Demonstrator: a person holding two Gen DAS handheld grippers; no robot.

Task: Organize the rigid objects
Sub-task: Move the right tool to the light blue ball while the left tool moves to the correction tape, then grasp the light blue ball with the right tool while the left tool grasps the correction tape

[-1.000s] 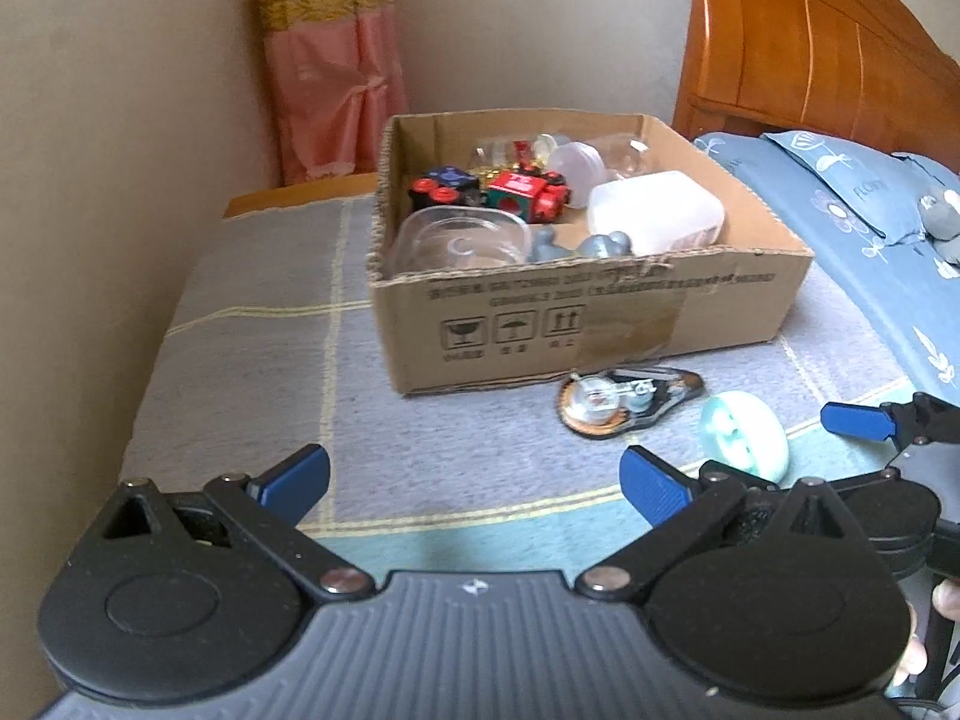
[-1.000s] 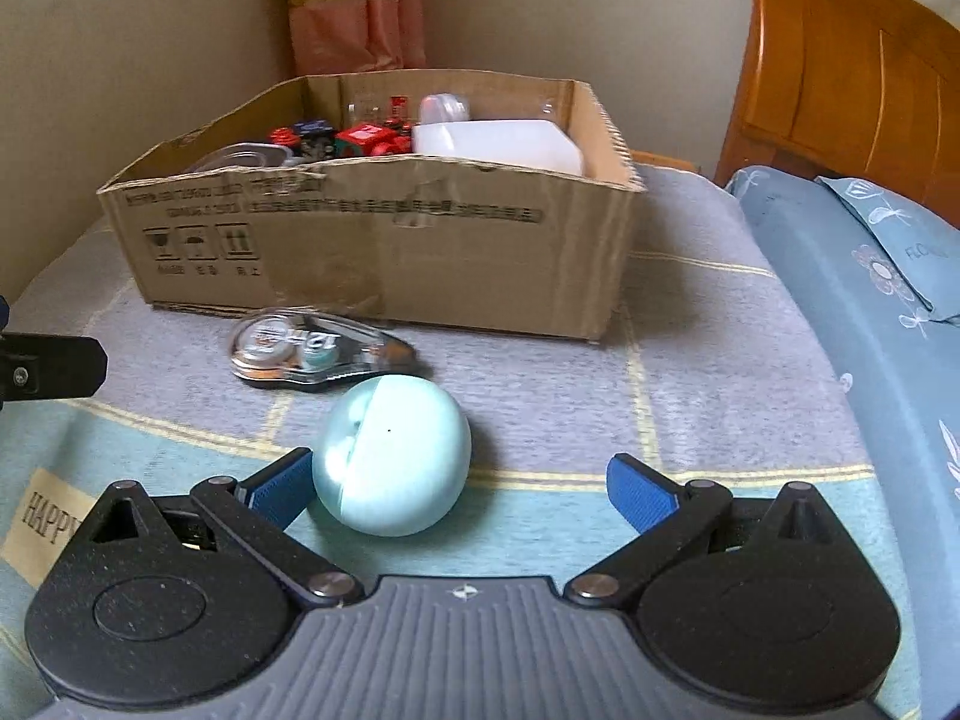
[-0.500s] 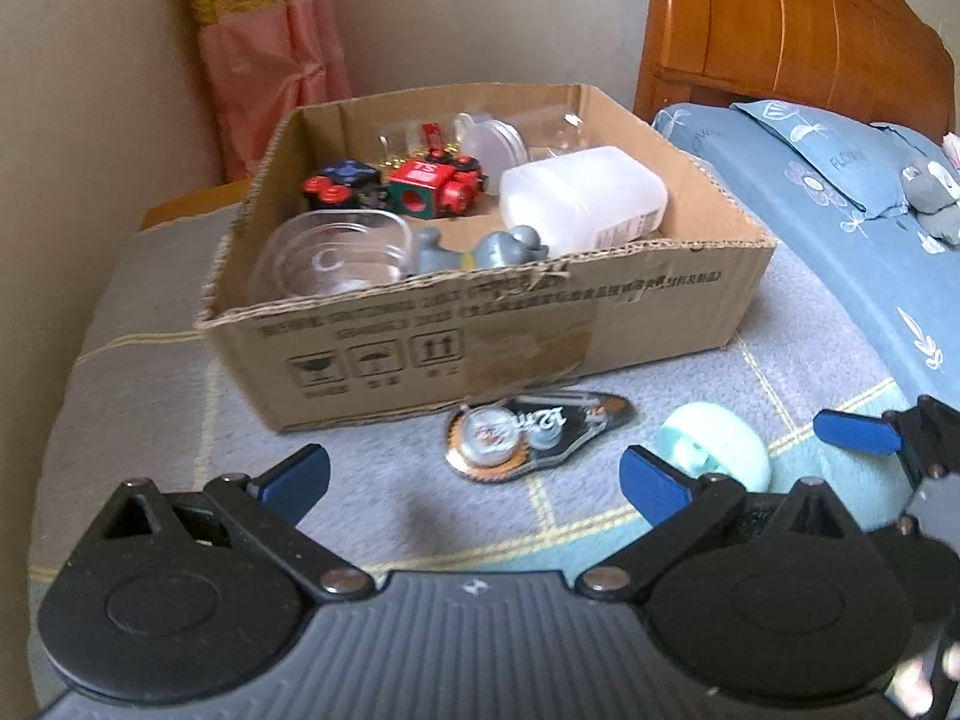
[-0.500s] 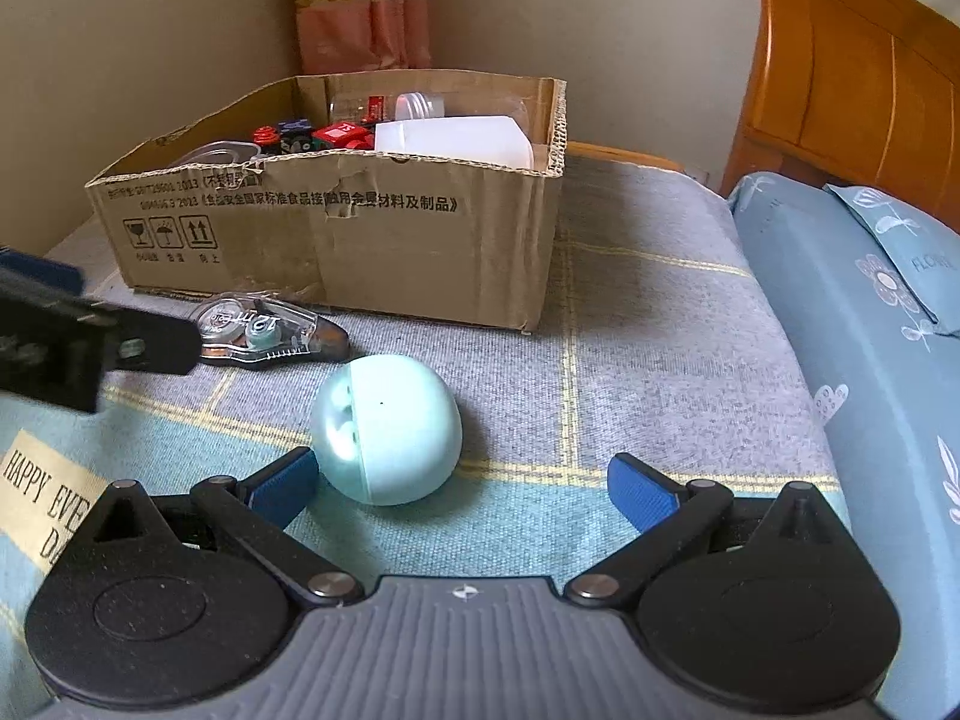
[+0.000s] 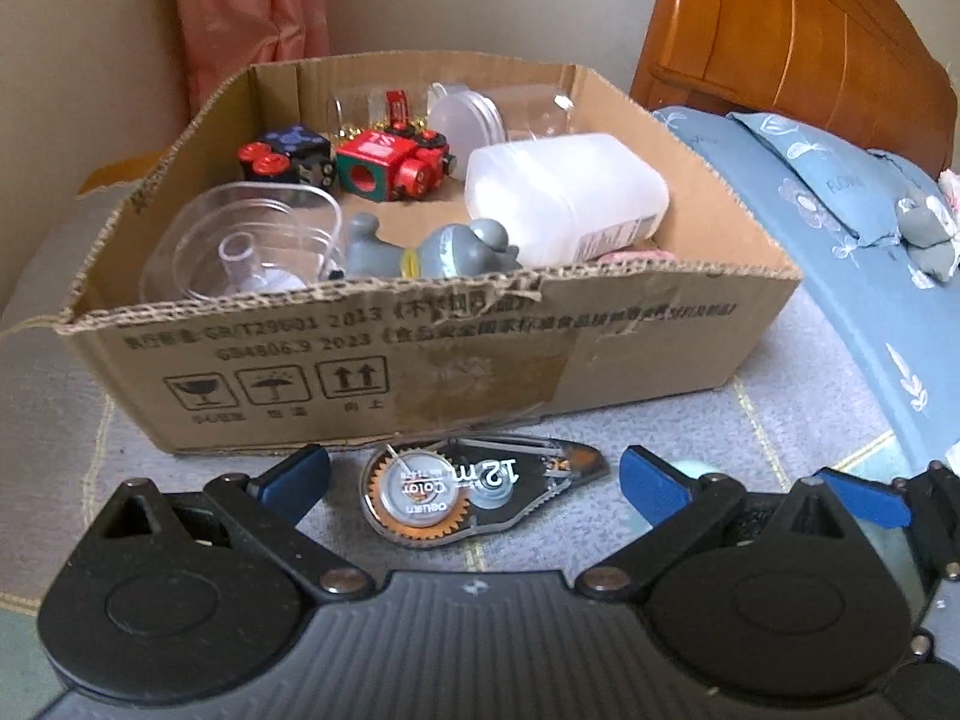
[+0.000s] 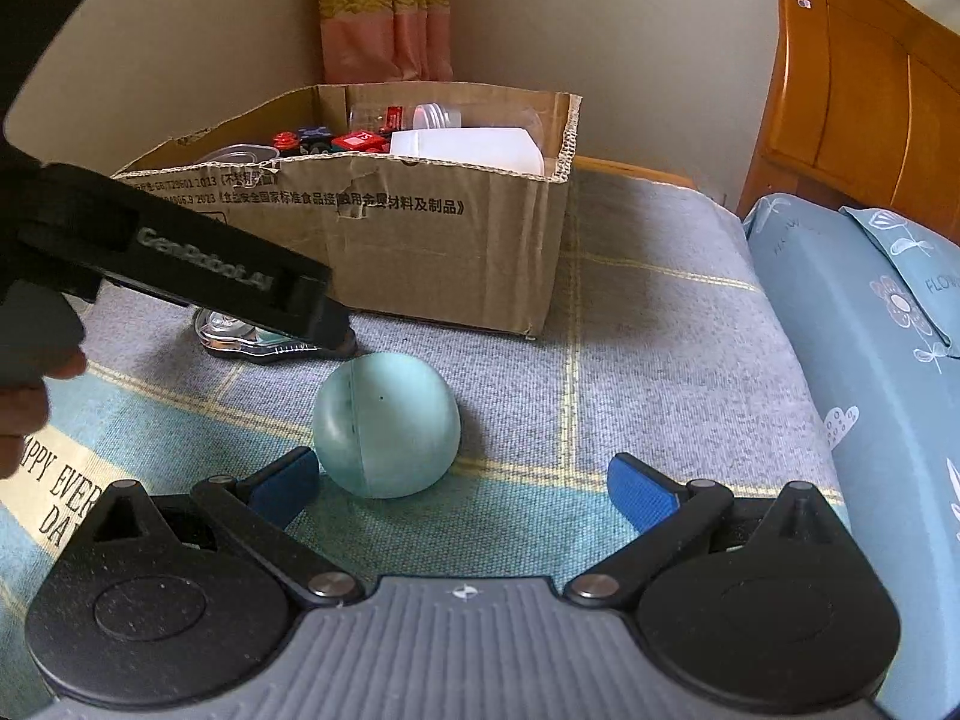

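A clear correction-tape dispenser (image 5: 474,495) lies on the blanket just in front of the cardboard box (image 5: 420,354). My left gripper (image 5: 474,477) is open around it, one blue fingertip on each side, not touching. A pale green ball-shaped case (image 6: 387,423) rests to the right of the dispenser (image 6: 240,339). My right gripper (image 6: 462,489) stands open just behind the ball, its left fingertip close to it. The left gripper's black body (image 6: 180,267) crosses the right wrist view and hides most of the dispenser there.
The box (image 6: 420,228) holds a white plastic container (image 5: 564,198), red and black toy cubes (image 5: 390,165), a grey figurine (image 5: 432,249) and clear containers (image 5: 240,240). A blue pillow (image 6: 870,330) and wooden headboard (image 6: 870,90) lie to the right. A hand (image 6: 24,402) shows at left.
My left gripper has moved forward and right until the tape dispenser sits between its open fingers. The right gripper has drawn slightly closer to the green ball. Both stayed open.
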